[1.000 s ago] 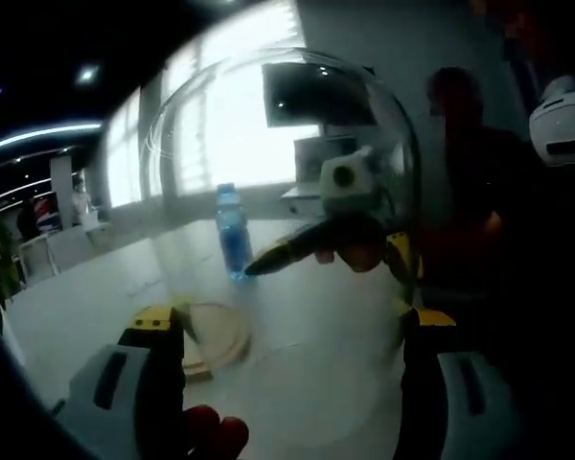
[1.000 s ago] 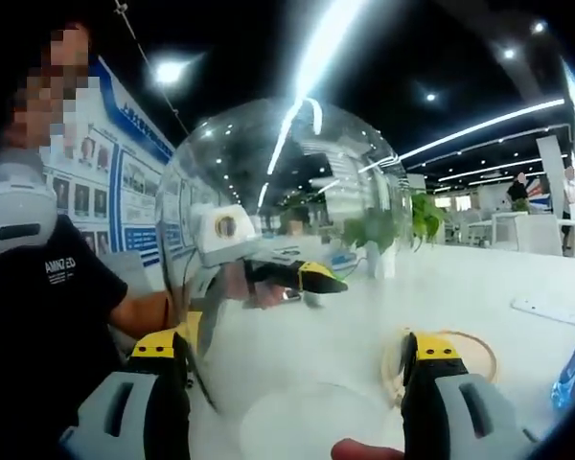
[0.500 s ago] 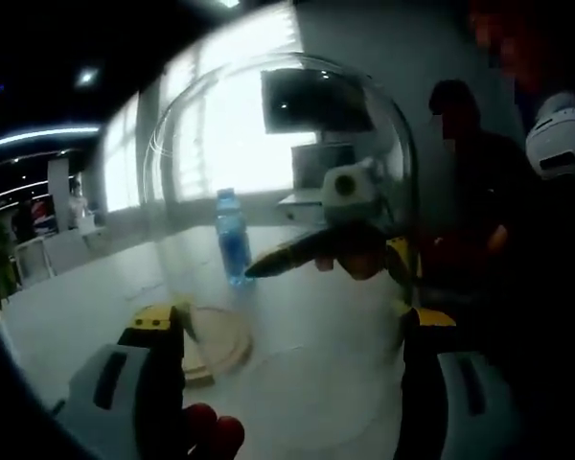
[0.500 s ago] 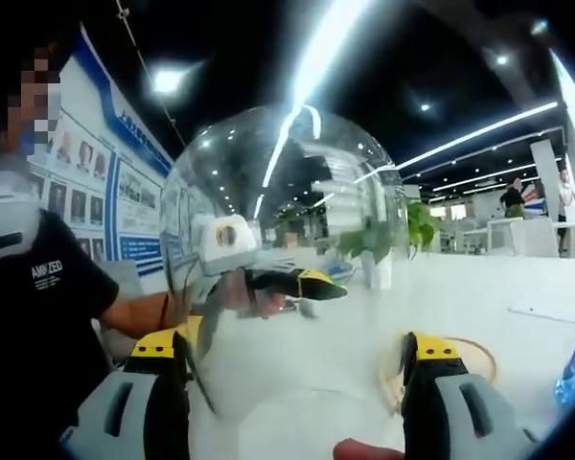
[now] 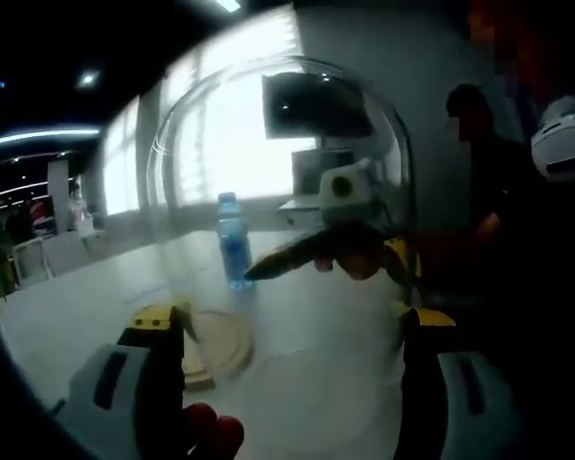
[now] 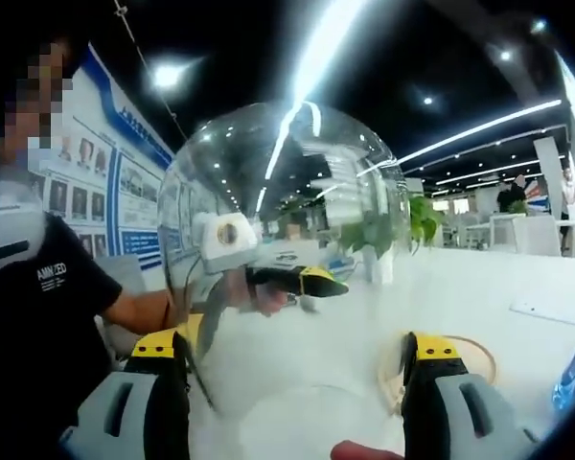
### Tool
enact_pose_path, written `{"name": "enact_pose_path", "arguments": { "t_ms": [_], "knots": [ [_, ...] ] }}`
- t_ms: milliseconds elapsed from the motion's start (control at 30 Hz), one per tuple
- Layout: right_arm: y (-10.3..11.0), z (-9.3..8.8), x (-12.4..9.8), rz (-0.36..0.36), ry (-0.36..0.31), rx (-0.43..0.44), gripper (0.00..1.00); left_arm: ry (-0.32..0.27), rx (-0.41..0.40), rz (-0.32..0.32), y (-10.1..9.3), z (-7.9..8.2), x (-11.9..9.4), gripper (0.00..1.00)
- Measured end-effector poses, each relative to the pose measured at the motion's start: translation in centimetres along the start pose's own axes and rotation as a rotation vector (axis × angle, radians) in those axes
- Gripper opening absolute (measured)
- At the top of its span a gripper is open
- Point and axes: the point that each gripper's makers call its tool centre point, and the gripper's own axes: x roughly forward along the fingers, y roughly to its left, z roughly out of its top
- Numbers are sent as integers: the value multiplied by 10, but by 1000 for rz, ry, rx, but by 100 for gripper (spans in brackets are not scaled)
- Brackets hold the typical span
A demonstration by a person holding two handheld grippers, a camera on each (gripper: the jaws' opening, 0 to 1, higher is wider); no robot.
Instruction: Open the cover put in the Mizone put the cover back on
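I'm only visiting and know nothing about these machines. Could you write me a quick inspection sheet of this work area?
Surface: white table, mostly bare.
Job's things: clear glass dome cover held up between both grippers; blue Mizone bottle upright behind it; round wooden base on the table.
Clutter: flat white item at the far table edge.
Grippers: left gripper and right gripper each straddle the dome, jaws wide.
Cables: nothing seen.
Surroundings: person in a black shirt, potted plant, bright windows, ceiling strip lights.

Clear dome cover (image 5: 278, 192) lifted; blue Mizone bottle (image 5: 232, 241) apparently upright beyond.
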Motion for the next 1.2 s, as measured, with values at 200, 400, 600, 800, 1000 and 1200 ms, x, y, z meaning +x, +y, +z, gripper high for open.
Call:
{"name": "enact_pose_path", "arguments": {
  "t_ms": [200,400,600,800,1000,1200],
  "knots": [
    [6,0,2,-9,-32,4,86,-29,-21,-11,4,-1,-2,79],
    [6,0,4,-9,-47,5,86,-38,-28,-3,7,-4,-8,79],
    [7,0,8,-7,-52,4,86,-62,-47,15,8,-5,-15,78],
    [6,0,8,-4,-48,3,86,-45,-44,20,9,-5,-15,78],
    [5,0,8,1,-46,2,86,-33,-46,22,10,-6,-15,78],
    [4,-1,7,9,-55,2,86,-49,-48,28,9,-5,-15,78]
  ]
}}
